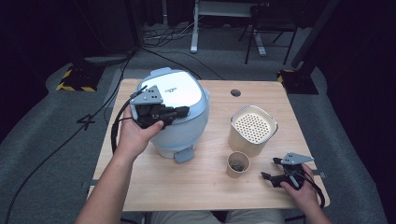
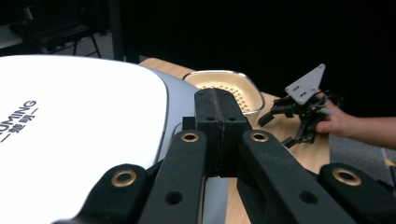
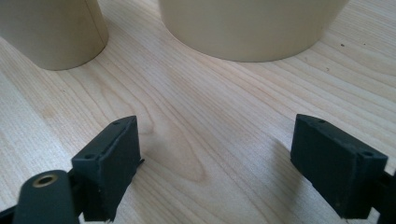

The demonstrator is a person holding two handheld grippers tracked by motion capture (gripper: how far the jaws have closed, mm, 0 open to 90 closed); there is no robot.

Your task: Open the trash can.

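A white-lidded, pale blue appliance (image 1: 180,86) stands on the left half of the wooden table (image 1: 187,184). My left gripper (image 1: 187,111) hovers over its lid (image 2: 70,130), pointing right, jaws pressed flat together with nothing between them (image 2: 217,100). At the table's near right corner my right gripper (image 1: 270,168) rests low over the bare wood, jaws wide apart and empty (image 3: 215,144). It points toward a small beige cup (image 1: 237,165) and a larger beige canister (image 1: 252,137) with a perforated insert.
The cup (image 3: 51,32) and canister (image 3: 252,28) stand just ahead of the right jaws. A round cable hole (image 1: 236,93) sits near the table's far edge. Cables, a yellow-black striped stand base (image 1: 74,79) and desk legs lie on the floor beyond.
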